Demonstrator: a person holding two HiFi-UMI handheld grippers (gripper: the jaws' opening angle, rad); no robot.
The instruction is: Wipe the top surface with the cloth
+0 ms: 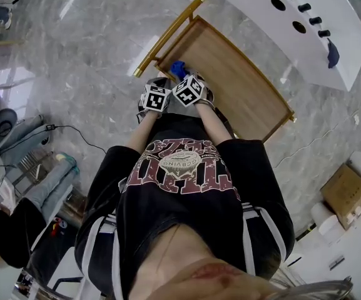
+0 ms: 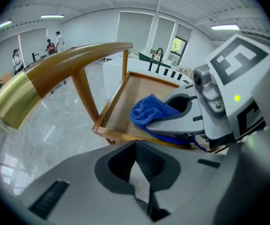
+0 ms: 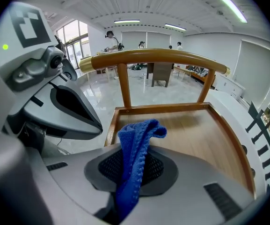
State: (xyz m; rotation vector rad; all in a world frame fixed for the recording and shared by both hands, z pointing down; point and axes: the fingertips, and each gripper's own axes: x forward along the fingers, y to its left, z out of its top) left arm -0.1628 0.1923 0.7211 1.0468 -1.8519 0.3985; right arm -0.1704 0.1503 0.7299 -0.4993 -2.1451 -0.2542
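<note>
The blue cloth (image 3: 134, 149) hangs out from between my right gripper's (image 3: 131, 175) jaws, which are shut on it. It sits bunched over the near left corner of the wooden top surface (image 3: 198, 130), seen in the head view as a cloth (image 1: 178, 69) at the tray's corner (image 1: 243, 86). In the left gripper view the cloth (image 2: 149, 110) lies on the wood (image 2: 137, 86) under the right gripper (image 2: 191, 114). My left gripper (image 2: 142, 172) stays close beside it, off the front edge, shut with nothing held. A curved wooden handle (image 3: 158, 55) rises at the end.
A white counter with black taps (image 1: 305, 24) stands just beyond the wooden top. A cardboard box (image 1: 344, 189) sits at the right. Seated people (image 1: 36, 186) and a floor cable (image 1: 74, 130) are at the left. Marble floor surrounds the cart.
</note>
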